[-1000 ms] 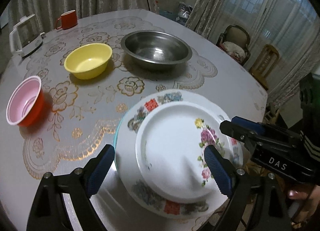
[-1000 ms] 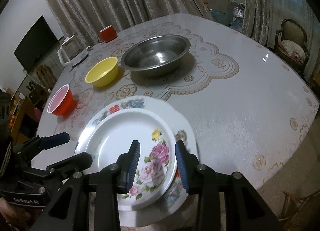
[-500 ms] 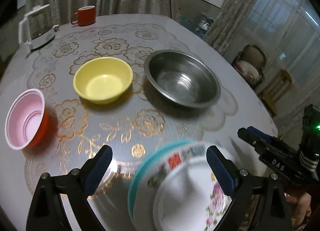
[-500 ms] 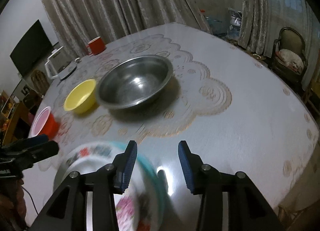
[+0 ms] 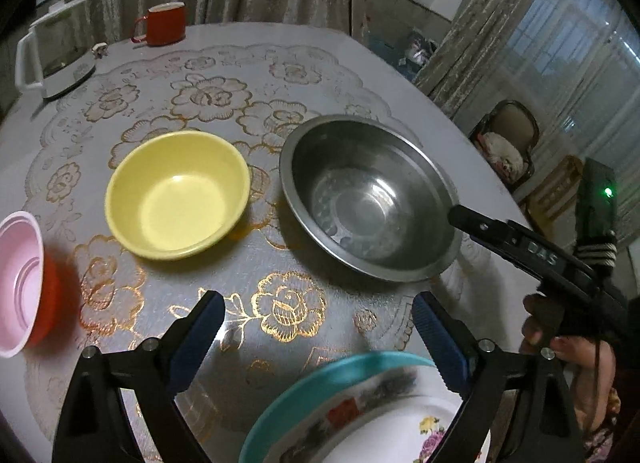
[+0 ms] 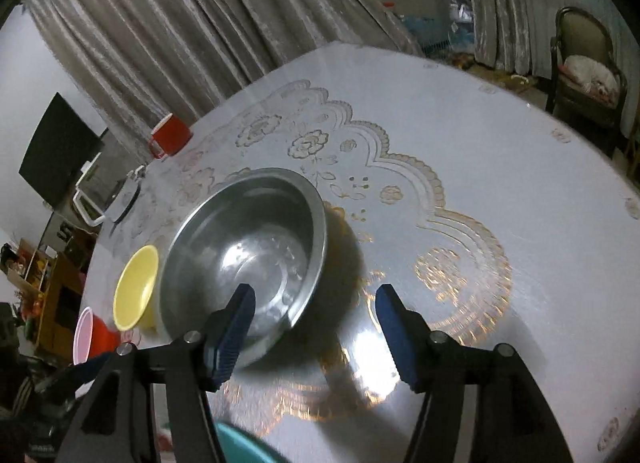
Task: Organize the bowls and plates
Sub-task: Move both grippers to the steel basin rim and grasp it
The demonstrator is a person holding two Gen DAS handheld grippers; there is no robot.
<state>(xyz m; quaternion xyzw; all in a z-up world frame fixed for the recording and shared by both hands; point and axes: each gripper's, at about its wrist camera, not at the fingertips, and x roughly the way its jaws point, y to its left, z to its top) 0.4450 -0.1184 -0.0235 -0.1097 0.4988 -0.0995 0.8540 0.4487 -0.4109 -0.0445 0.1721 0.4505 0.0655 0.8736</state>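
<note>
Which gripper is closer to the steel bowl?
Right. The right gripper is at the steel bowl's near rim, jaws opening, nothing held. The left gripper hangs apart from it, over bare cloth.

Shiny dented metal bowl (image 5: pixel 372 199) at three o'clock of the smooth glossy yellow bowl (image 5: pixel 178 193); the worktop (image 6: pixel 500 167) wears a glossy gold-printed cloth.

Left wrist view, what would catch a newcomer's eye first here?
Probably the big steel bowl, standing empty in the middle of the lace-patterned table, with the bright yellow bowl close beside it on its left. Next, the stacked floral plates with a teal rim at the near edge, just below the open left claw.
</note>
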